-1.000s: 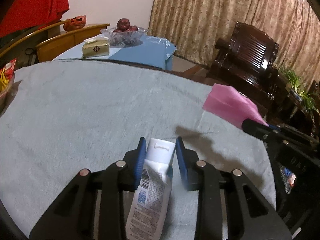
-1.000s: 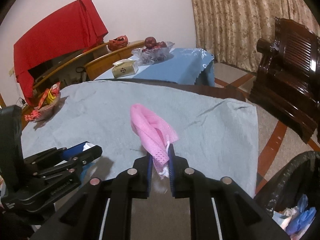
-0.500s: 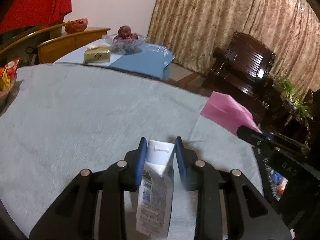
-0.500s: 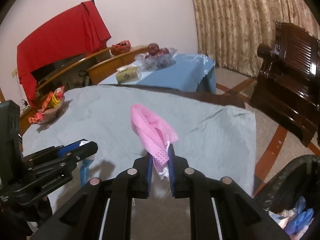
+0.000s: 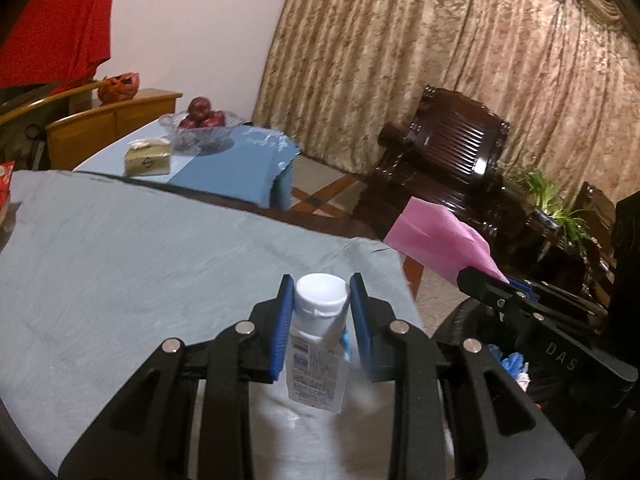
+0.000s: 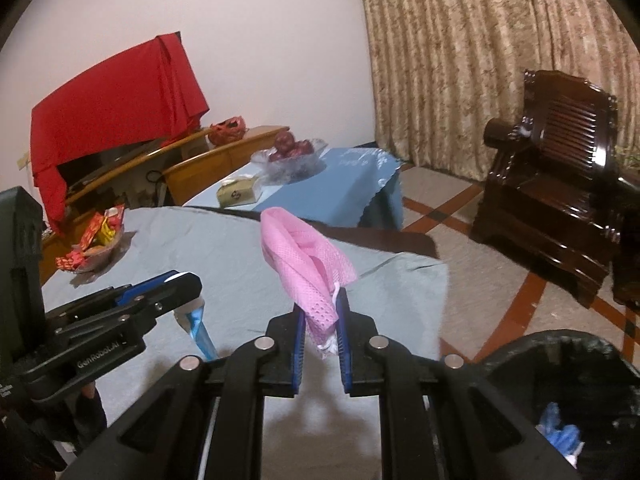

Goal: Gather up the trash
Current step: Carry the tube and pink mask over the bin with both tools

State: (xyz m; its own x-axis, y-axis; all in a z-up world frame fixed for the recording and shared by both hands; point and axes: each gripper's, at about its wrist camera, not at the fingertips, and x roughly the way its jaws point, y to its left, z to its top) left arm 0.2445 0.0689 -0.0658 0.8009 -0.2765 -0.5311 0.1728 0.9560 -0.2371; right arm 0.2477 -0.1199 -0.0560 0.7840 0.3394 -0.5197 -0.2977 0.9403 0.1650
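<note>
My left gripper [image 5: 321, 312] is shut on a white squeeze tube [image 5: 318, 344] with a white cap, which hangs above the grey-blue cloth of the table [image 5: 140, 264]. In the right wrist view the same left gripper [image 6: 176, 288] shows at the left with the tube [image 6: 198, 326] dangling from it. My right gripper [image 6: 320, 320] is shut on a pink mesh cloth [image 6: 304, 264] that stands up from its pads. In the left wrist view the pink cloth [image 5: 436, 240] and the right gripper [image 5: 486, 286] sit at the right. A black-lined trash bin [image 6: 568, 392] lies low on the right.
A basket of red snack packets [image 6: 94, 248] sits at the table's far left. Beyond it stands a blue-covered low table [image 6: 332, 184] with a fruit bowl [image 6: 292, 156] and a tissue box [image 6: 238, 192]. A dark wooden armchair [image 6: 552, 176] stands on the right.
Both grippers have risen off the table and moved toward its right edge, with the tube and the pink cloth still held. The bin has come further into view.
</note>
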